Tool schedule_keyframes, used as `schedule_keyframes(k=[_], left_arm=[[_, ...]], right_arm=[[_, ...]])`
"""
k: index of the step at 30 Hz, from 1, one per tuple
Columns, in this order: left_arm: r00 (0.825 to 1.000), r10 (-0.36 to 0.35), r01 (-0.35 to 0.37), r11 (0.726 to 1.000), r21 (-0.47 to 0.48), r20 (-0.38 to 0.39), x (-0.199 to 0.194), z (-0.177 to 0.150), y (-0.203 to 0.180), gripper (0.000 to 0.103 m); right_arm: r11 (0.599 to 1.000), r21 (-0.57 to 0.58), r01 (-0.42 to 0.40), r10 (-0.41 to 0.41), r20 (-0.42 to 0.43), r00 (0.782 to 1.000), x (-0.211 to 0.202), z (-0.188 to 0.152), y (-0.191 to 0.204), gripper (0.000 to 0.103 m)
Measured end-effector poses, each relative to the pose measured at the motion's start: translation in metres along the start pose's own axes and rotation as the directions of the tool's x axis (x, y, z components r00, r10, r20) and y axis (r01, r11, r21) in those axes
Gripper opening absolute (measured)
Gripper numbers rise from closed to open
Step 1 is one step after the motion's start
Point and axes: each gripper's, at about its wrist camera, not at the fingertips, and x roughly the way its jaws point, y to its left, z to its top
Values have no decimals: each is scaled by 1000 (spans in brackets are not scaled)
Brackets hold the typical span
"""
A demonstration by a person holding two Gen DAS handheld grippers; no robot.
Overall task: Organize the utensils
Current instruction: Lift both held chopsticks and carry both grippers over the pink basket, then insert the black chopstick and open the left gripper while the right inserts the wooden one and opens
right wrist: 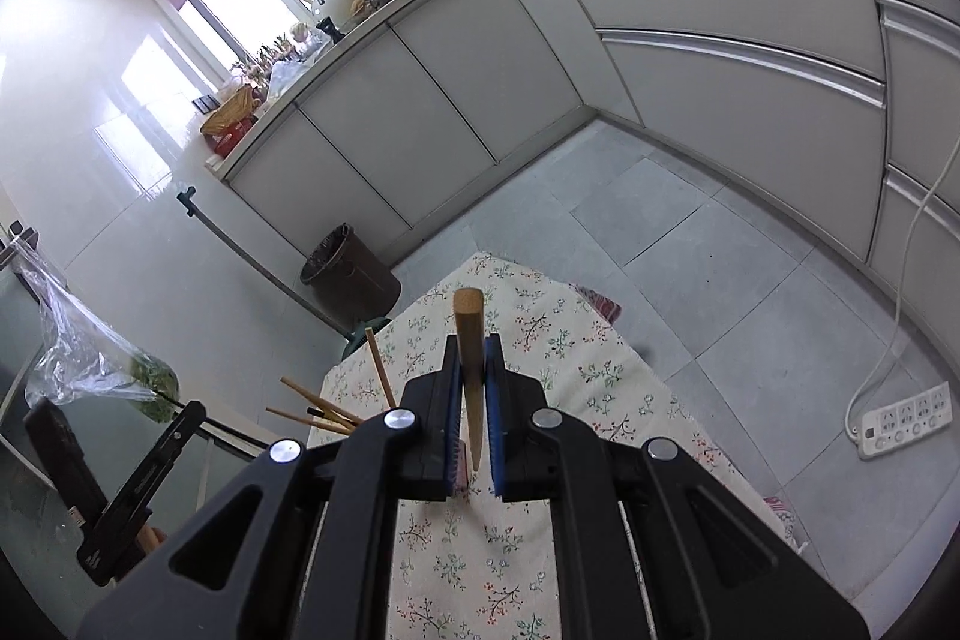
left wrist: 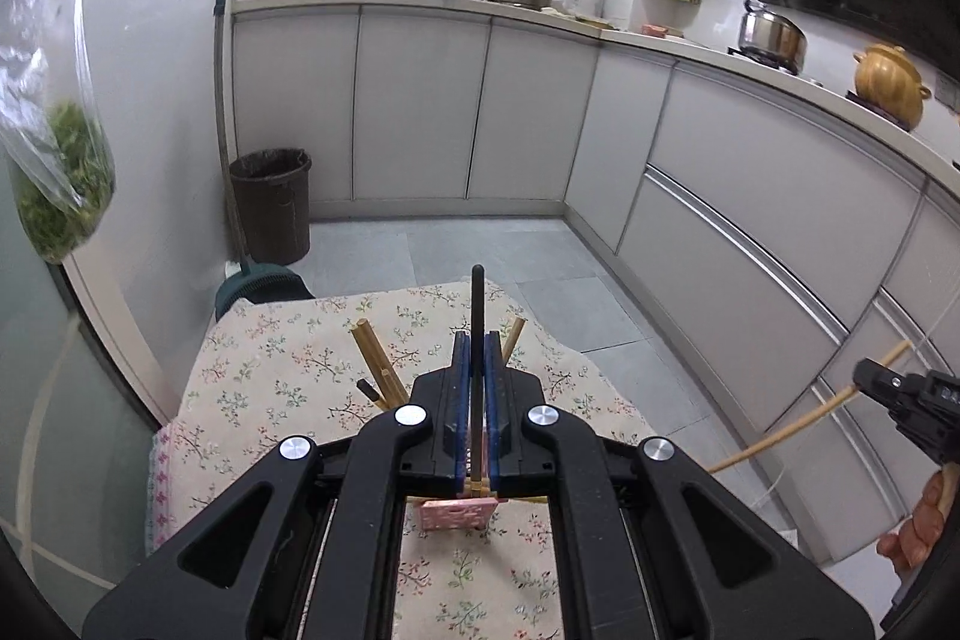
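The left gripper (left wrist: 477, 340) has its blue pads pinched on a dark chopstick (left wrist: 477, 304), which stands up between them with its far end poking past the fingertips, above the floral tablecloth (left wrist: 288, 364). The right gripper (right wrist: 474, 346) likewise clamps a single wooden chopstick (right wrist: 469, 340) between its pads, thick end far, thin end near the camera. In the left wrist view that chopstick runs out slantwise from the gripper at the right edge, off the table's right side. One stick per gripper probably keeps each from slipping or crossing another

A pink holder (left wrist: 459, 514) sits on the cloth just below the left gripper, mostly hidden by it. Several more chopsticks (left wrist: 375, 358) fan out of it at loose angles, which suggests it is the collecting point. Both held sticks are up in the air, apart from the holder, so they are likely being carried to it, not yet dropped in
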Motion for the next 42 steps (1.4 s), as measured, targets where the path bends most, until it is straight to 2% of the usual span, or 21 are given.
schedule_keyframes(k=[3,5,8,10,16,19,21,24,29,31,33,37,42], left_arm=[[999,29,-29,999,-27,-20,21,-3,7,4],[998,45,-46,998,-41,-38,35,-6,12,4],[992,39,-48,997,-68,-123,65,-19,24,6],[989,47,-62,992,-109,-138,69,-29,36,6],[994,34,-54,979,-198,-104,50,-41,61,6],[997,30,-45,973,-228,-66,30,-41,66,13],[999,39,-45,970,-239,-30,14,-39,66,28],[998,58,-52,969,-240,17,-11,-41,65,33],[991,124,-113,976,-188,47,-35,-41,64,42],[992,116,-103,974,-201,54,-38,-38,69,44],[991,117,-101,971,-215,63,-41,-36,77,51],[990,133,-116,963,-242,54,-40,-36,91,51],[990,132,-116,958,-264,44,-40,-37,104,51]], right_arm=[[1000,9,5,-5,26,1000,-1,2,-5,8],[1000,23,-2,1,10,1000,3,3,-9,8],[1000,23,9,-9,-2,1000,8,1,-10,8],[1000,18,13,-13,-3,1000,9,0,-9,8],[1000,-1,21,-21,0,1000,9,0,-1,8],[1000,-3,20,-20,13,1000,5,3,4,8],[1000,-16,15,-15,22,1000,3,8,13,8],[999,-38,-6,7,44,999,-1,22,32,8],[996,-81,-47,53,64,997,4,44,68,8],[992,-106,-61,68,64,996,12,48,86,8],[988,-136,-72,79,50,996,24,46,104,8],[979,-195,-58,61,9,998,59,30,132,8],[973,-229,-31,21,-46,999,109,0,142,8]])
